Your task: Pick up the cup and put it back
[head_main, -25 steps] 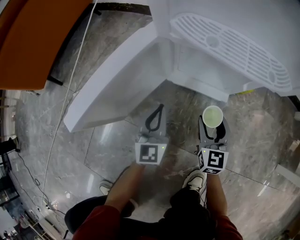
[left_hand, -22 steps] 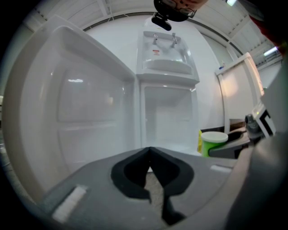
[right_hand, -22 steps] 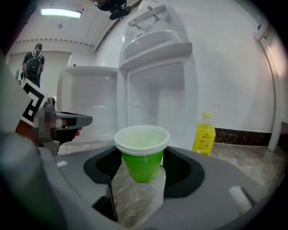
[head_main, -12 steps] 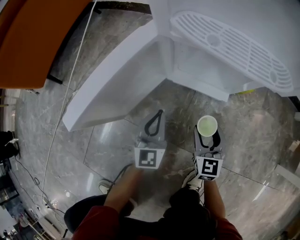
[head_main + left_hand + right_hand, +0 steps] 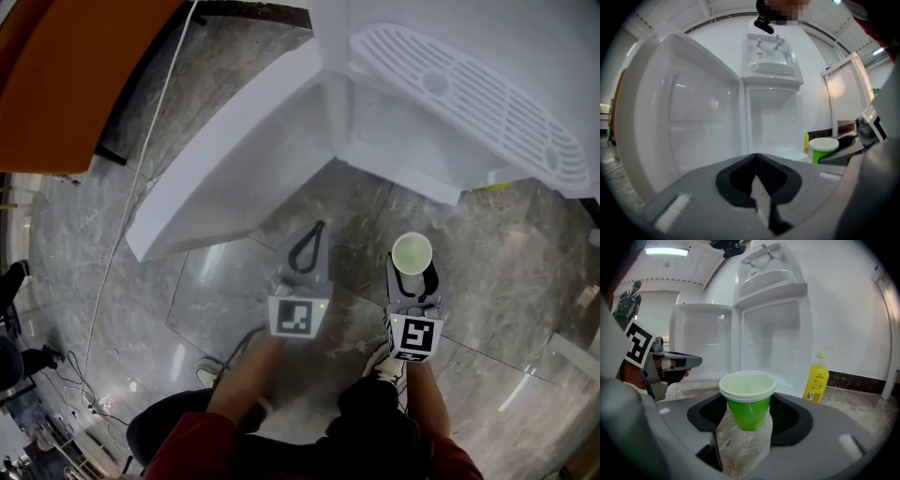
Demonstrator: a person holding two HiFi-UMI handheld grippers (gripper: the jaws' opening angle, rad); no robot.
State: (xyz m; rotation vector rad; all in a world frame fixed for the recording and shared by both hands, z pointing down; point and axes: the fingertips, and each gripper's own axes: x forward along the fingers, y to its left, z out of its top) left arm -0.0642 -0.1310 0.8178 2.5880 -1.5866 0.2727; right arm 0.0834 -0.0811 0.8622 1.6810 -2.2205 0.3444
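Grey marble floor (image 5: 216, 291) spreads beneath a person standing before a white water dispenser (image 5: 771, 291). Its lower compartment (image 5: 776, 343) stands open, with the door (image 5: 701, 341) swung out to the left as the right gripper view shows it. The right hand-held gripper (image 5: 749, 423) is clamped on a green cup (image 5: 748, 401) with a white rim, its two jaws pressed against the cup's sides. The cup is upright, lifted clear of the floor, and held in front of the open compartment, outside it. From the head view the cup's pale mouth shows as a circle at the tip of that gripper, above bare floor between the person and the dispenser's base. The left hand-held gripper (image 5: 756, 161) is held just beside the right one, its jaws closed together with nothing between them, facing the open door and compartment. Each gripper carries a cube with black-and-white square markers at its rear, nearest the person's hands. A yellow bottle (image 5: 815, 378) stands upright on the floor to the right of the dispenser, close to the white wall (image 5: 848, 310). A white shoe (image 5: 389, 361) shows beneath the right forearm. At the head view's upper left sits an orange panel (image 5: 66, 75), and a thin white cable (image 5: 141, 169) runs down across the floor beside it.
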